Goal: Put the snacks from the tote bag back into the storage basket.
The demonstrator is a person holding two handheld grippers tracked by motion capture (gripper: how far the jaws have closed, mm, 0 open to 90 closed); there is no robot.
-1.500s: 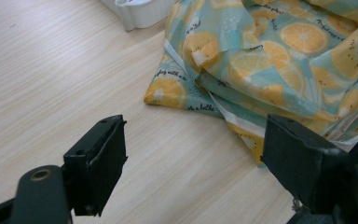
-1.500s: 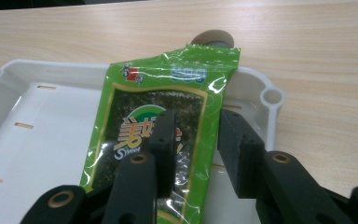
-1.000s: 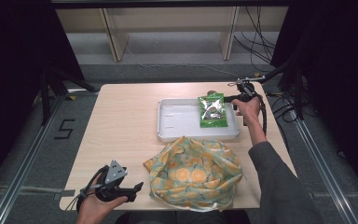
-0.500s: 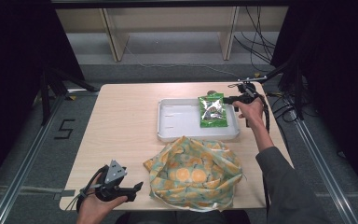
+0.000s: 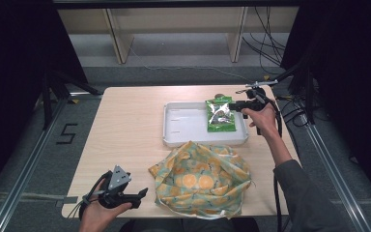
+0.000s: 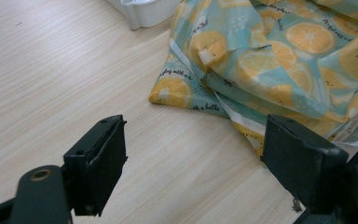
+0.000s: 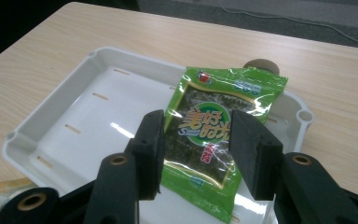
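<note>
Opening and lifted back, right tool (image 7: 196, 154) hovers off snack packet (image 7: 219, 135).

One green snack packet (image 5: 221, 115), one white tray (image 5: 183, 126), one lemon-print cloth bag (image 5: 201, 179), two tools.

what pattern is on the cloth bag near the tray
Orange slices on pale blue-green, with small black lettering; the cloth bag shows best in the left gripper view.

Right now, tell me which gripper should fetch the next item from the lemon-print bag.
Left. The left gripper sits open right beside the bag, jaws pointed at it. The right gripper, jaws just opening, is across the table over the snack packet in the tray.
</note>
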